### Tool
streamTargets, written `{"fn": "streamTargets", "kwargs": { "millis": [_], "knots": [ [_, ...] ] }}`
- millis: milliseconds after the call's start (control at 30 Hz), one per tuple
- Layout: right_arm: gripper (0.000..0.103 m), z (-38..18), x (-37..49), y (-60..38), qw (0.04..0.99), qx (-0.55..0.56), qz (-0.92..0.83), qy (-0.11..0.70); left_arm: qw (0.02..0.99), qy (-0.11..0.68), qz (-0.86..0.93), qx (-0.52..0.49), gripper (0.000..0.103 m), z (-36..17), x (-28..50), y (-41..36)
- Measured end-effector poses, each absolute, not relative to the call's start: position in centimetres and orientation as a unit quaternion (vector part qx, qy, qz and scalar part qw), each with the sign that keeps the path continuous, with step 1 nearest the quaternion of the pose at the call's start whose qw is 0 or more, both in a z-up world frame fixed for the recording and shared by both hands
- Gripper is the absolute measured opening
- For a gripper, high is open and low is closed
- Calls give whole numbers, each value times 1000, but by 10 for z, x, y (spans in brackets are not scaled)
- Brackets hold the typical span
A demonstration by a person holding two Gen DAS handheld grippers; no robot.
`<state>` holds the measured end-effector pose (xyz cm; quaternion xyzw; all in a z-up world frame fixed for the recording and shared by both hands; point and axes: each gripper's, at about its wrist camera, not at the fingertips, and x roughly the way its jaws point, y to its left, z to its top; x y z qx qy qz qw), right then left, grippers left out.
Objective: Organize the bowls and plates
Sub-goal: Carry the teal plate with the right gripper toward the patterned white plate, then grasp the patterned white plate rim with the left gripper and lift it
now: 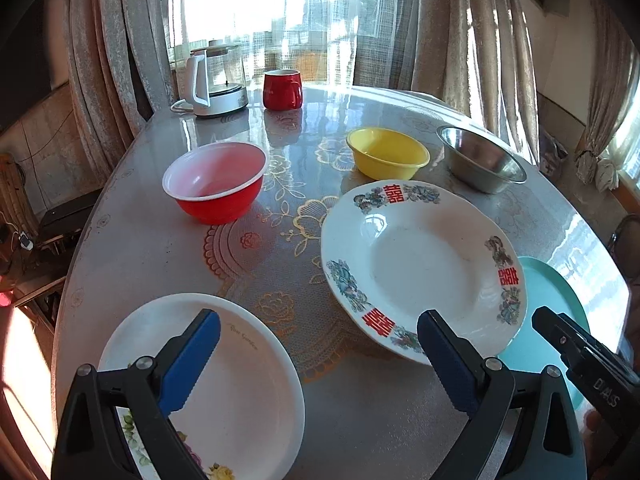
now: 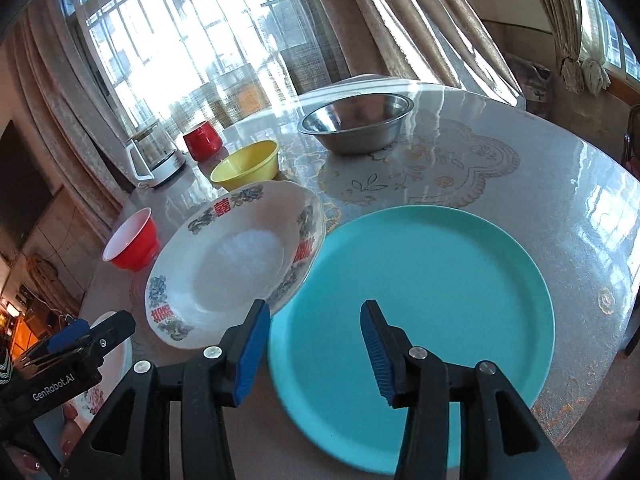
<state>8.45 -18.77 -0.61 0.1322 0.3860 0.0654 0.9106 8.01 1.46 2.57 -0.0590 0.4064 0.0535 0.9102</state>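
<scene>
- The patterned plate [image 1: 420, 268], white with red characters and floral clusters on its rim, is the landmark: it sits near the middle of the round table [image 1: 360, 412], its right edge overlapping the rim of the teal plate [image 2: 424, 312].
- The teal plate lies flat just right of the patterned plate, on the near right part of the table.
- A white plate with flowers [image 1: 240, 392] lies near-left of the patterned plate, apart from it.
- The yellow bowl [image 1: 387, 158] stands upright just behind the patterned plate; the steel bowl [image 1: 482, 160] stands behind and to the right of it.
- The red bowl [image 1: 216, 180], white inside, stands behind and to the left of the patterned plate, well apart.
- The left gripper [image 1: 320, 360] hovers with fingers spread wide, one blue pad over the white plate, the other by the patterned plate's near rim; nothing is between them.
- The right gripper [image 2: 316, 354] hangs over the teal plate's near edge, fingers parted and pinching nothing.
- Far behind the patterned plate stand a red mug [image 1: 282, 89] and a glass kettle [image 1: 218, 80], before curtains [image 1: 460, 28].
</scene>
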Motion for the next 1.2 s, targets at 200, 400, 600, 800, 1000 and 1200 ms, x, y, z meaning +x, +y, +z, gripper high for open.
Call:
{"fn": "streamTargets", "kwargs": {
  "millis": [200, 400, 600, 800, 1000, 1200],
  "knots": [
    [52, -23, 117, -182, 898, 149, 74, 408, 899, 417, 74, -107, 100, 19, 114, 35],
    [52, -27, 128, -179, 902, 155, 79, 395, 893, 431, 87, -99, 96, 10, 136, 38],
    [40, -22, 131, -170, 915, 115, 85, 376, 887, 445, 61, -102, 77, 1, 148, 35],
    [38, -26, 130, -176, 919, 126, 98, 359, 874, 471, 33, -111, 62, -11, 157, 31],
    [38, -26, 139, -178, 912, 137, 103, 373, 873, 477, 6, -101, 45, -10, 160, 23],
    [38, -30, 144, -170, 913, 110, 102, 379, 873, 481, -9, -76, 33, -10, 161, 12]
  ]
}}
